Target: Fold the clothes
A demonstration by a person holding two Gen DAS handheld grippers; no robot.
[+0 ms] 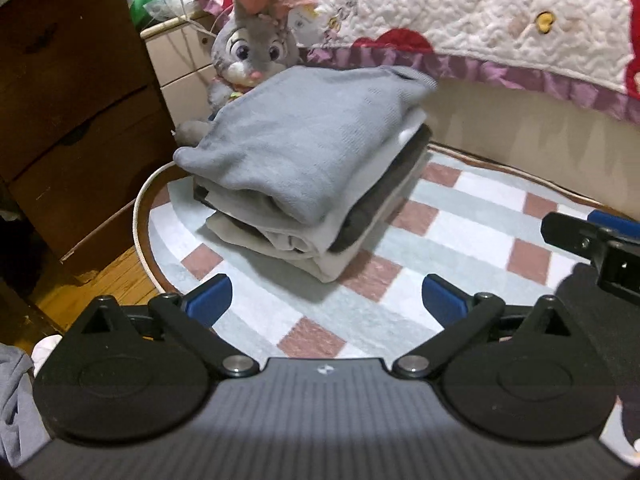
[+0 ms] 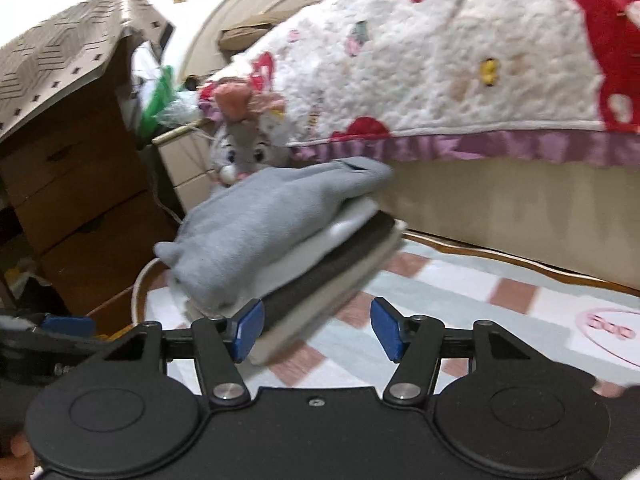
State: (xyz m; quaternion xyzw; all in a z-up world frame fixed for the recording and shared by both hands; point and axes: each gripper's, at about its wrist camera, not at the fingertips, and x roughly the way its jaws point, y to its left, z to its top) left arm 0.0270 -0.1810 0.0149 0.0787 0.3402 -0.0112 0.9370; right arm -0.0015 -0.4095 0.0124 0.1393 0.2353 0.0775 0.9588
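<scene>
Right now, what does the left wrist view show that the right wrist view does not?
Only the left wrist view: wooden floor beside the rug, and the open left gripper. Only the right wrist view: a patterned cloth on the dresser, a pink logo on the rug, and the open right gripper. Both: the folded clothes stack, the plush rabbit and the quilt.

— What do you see along my right gripper (image 2: 318, 330)?

— Your blue pads (image 2: 250, 330) stand apart with nothing pressed between them. Just beyond lies a stack of folded clothes (image 2: 304, 256) on a checked rug (image 2: 460, 292), a grey garment (image 2: 256, 232) on top, then white, dark and beige layers.

— I see my left pad overlapping the stack's near corner; whether it touches, I cannot tell. And behind?

— A grey plush toy (image 2: 244, 148), a quilted bedspread (image 2: 460, 60) with red patches, and brown drawers (image 2: 80, 200) at the left.
</scene>
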